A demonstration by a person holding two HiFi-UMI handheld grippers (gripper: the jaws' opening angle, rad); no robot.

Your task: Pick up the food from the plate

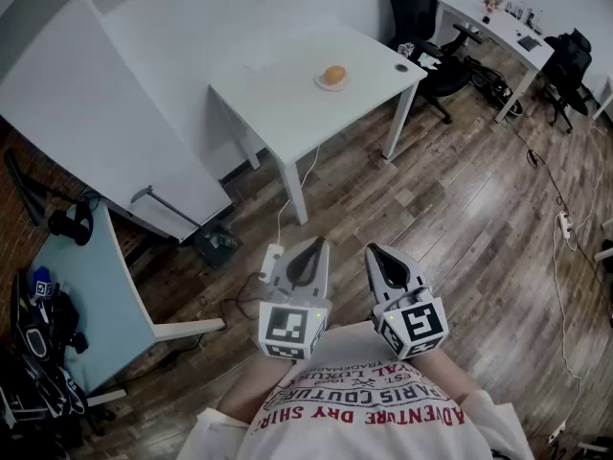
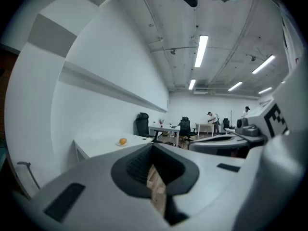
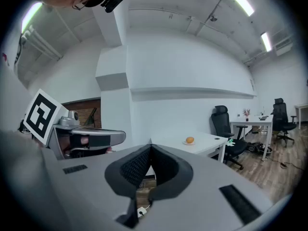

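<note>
An orange, round piece of food [image 1: 332, 75] lies on a small white plate [image 1: 342, 84] on a white table [image 1: 287, 99], far ahead of me across the wooden floor. Both grippers are held close to my chest, side by side and well short of the table. My left gripper [image 1: 313, 245] is shut with nothing in it, and my right gripper [image 1: 375, 251] is shut and empty too. In the left gripper view the food [image 2: 123, 141] shows small beyond the closed left gripper [image 2: 153, 149]. The right gripper view has the food [image 3: 190, 140] past the closed right gripper [image 3: 150, 149].
Black office chairs [image 1: 415, 8] and a second white desk [image 1: 498, 27] stand at the far right. Cables and a power strip [image 1: 566, 226] lie on the floor. A pale blue table [image 1: 91, 286] with headphones stands at my left. People stand far back [image 2: 211, 119].
</note>
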